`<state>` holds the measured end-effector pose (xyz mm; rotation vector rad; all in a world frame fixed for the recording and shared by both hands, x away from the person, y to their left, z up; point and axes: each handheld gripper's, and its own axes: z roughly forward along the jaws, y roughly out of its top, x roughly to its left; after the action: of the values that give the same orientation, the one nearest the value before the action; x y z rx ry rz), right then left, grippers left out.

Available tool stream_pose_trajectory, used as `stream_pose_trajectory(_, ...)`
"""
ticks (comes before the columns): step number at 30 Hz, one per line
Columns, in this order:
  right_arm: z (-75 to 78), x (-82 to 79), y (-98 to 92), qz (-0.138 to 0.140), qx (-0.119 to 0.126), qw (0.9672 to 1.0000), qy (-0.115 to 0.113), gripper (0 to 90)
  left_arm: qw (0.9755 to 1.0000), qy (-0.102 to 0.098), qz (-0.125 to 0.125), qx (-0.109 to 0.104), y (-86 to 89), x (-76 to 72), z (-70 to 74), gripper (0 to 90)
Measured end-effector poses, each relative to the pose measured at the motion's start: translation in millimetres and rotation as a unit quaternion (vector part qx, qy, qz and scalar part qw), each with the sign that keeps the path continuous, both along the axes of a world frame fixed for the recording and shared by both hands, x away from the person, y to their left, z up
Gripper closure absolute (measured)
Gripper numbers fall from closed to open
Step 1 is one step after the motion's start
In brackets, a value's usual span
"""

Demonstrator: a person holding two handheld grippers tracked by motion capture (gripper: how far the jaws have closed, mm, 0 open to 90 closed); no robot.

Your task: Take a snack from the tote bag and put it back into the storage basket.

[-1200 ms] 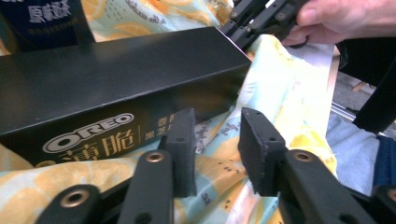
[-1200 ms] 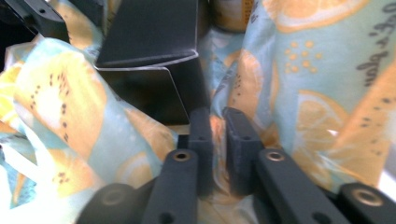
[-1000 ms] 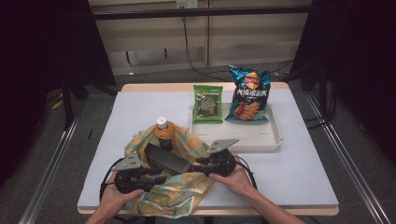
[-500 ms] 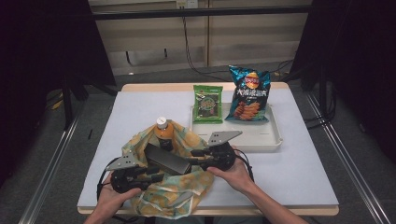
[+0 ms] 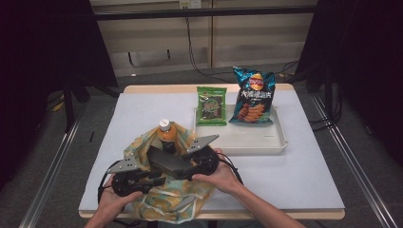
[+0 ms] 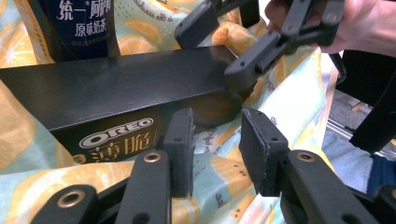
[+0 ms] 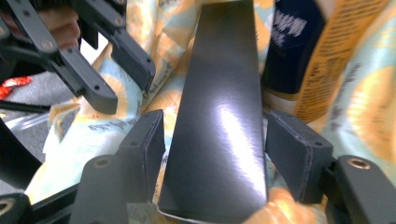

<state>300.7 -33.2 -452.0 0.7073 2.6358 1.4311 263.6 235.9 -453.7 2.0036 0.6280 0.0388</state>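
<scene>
The table point(image 5: 304, 166) is evenly and brightly lit from above in the high view, while the surroundings at both sides are lost in darkness. Shadows on the tabletop are soft and short. A white glare streak is seen on the black box point(image 7: 219, 121) in the right gripper view. Near jaws and far corners are slightly blurred in both gripper views.

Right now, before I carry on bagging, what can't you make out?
- High view: lower half of orange drink bottle, hidden by patterned fabric bag.
- Left gripper view: far end of black Oreo box, cut off by the edge.
- Right gripper view: blue bottle label text, blurred.
</scene>
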Motion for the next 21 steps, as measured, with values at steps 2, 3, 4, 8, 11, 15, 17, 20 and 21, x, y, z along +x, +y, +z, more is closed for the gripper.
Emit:
stream_pose_trajectory(2,-3.1,-0.2,4.5,-0.001,-0.011,0.9999,0.000,35.5,1.0000,-0.001,0.007,0.000,1.5,0.6,0.5,64.6)
stream_pose_trajectory(3,-5.0,-0.1,6.4,-0.002,-0.017,0.9999,0.001,34.9,0.9999,0.000,0.010,-0.001,2.4,1.0,0.5,64.5)
stream_pose_trajectory(4,-7.3,0.6,8.3,-0.002,-0.022,0.9998,0.000,33.9,0.9999,-0.001,0.013,-0.001,3.1,1.1,0.7,64.5)
stream_pose_trajectory(8,-14.4,1.6,15.6,-0.009,-0.036,0.9993,-0.002,33.5,0.9999,0.000,0.016,-0.005,4.0,1.2,0.6,64.5)
stream_pose_trajectory(11,-19.8,2.6,20.8,-0.010,-0.047,0.9988,0.003,34.9,0.9999,-0.002,0.016,-0.001,4.6,1.8,0.4,63.7)
stream_pose_trajectory(15,-21.7,3.0,21.4,-0.013,-0.050,0.9987,0.004,38.9,0.9998,-0.001,0.020,-0.007,5.1,1.6,0.2,63.2)
stream_pose_trajectory(17,-18.7,3.2,18.7,-0.016,-0.050,0.9986,-0.002,42.4,0.9998,-0.002,0.019,-0.002,5.8,2.1,0.2,63.2)
stream_pose_trajectory(20,-16.7,2.5,14.2,-0.012,-0.052,0.9986,0.000,42.8,0.9998,-0.002,0.021,-0.004,5.9,2.0,0.2,63.2)
stream_pose_trajectory(21,-15.2,1.2,12.8,-0.015,-0.054,0.9984,0.002,42.8,0.9998,-0.005,0.020,-0.003,6.4,2.4,0.6,63.1)
